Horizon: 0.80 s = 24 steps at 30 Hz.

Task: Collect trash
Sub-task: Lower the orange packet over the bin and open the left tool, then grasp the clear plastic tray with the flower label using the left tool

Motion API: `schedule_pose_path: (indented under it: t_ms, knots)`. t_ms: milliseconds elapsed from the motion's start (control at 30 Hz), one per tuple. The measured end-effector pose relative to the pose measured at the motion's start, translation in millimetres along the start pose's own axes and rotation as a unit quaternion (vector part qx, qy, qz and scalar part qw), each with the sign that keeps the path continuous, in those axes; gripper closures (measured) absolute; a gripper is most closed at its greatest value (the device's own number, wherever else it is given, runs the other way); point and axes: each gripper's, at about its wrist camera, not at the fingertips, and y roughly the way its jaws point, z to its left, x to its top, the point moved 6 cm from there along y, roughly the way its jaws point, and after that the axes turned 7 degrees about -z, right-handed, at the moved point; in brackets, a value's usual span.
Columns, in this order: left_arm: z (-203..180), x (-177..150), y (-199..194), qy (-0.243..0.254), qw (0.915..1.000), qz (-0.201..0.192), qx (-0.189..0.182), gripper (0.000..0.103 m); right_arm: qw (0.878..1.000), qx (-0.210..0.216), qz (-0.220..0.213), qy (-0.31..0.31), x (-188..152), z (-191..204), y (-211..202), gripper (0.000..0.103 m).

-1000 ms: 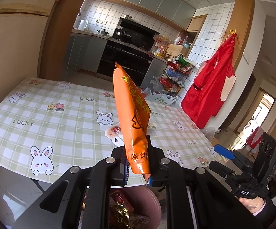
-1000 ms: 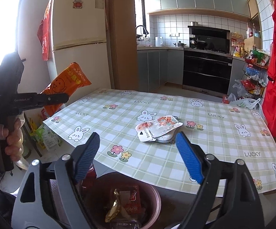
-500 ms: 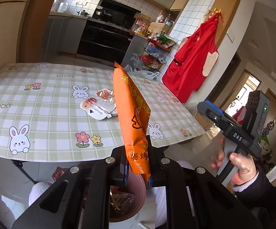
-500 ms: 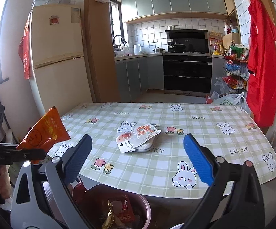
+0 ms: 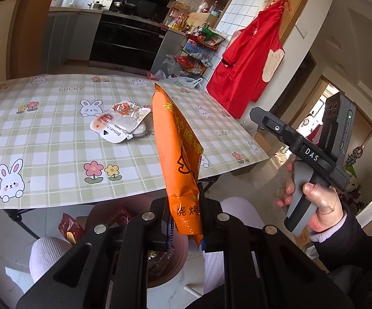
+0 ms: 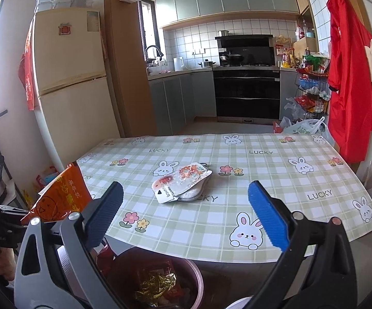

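Two grippers hover above the pink bin [image 6: 157, 280] (wrappers already inside): the left gripper [image 5: 186, 228] pinches an upright orange snack bag [image 5: 178, 154], the right gripper [image 6: 184, 213] gapes empty. Beyond the bin, a white packet [image 6: 182, 181] lies mid-table [image 6: 276, 175].

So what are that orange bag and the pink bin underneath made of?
The orange bag looks like glossy plastic film: it shines and creases where the left hand-held gripper pinches it. The pink bin looks like smooth moulded plastic, though only its rim shows.
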Motion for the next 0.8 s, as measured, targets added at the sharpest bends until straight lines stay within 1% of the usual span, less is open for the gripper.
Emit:
schedule_pose_path:
  t_ms: [200,267,333,467,600,800]
  knots:
    - [-1,1,0,0.004,1.0,0.002,0.004,0.086,1.0,0.0,0.002,0.0,-1,1,1,0.007]
    - [1,1,-1,0.003,1.0,0.0,0.006,0.082,1.0,0.0,0.003,0.001,-1,1,1,0.007]
    - [2,1,-2,0.004,1.0,0.0,0.008,0.072,1.0,0.0,0.004,0.002,-2,0,2,0.007]
    - [3,1,-2,0.003,0.9999,0.0,0.011,0.072,1.0,0.0,0.005,0.003,-4,0,2,0.007]
    - [11,4,-4,-0.007,0.9996,-0.009,0.024,0.059,1.0,0.0,0.007,0.003,-5,0,3,0.007]
    - [30,8,-11,-0.027,0.9978,-0.024,0.055,0.047,1.0,0.0,0.01,0.006,-7,-2,5,0.007]
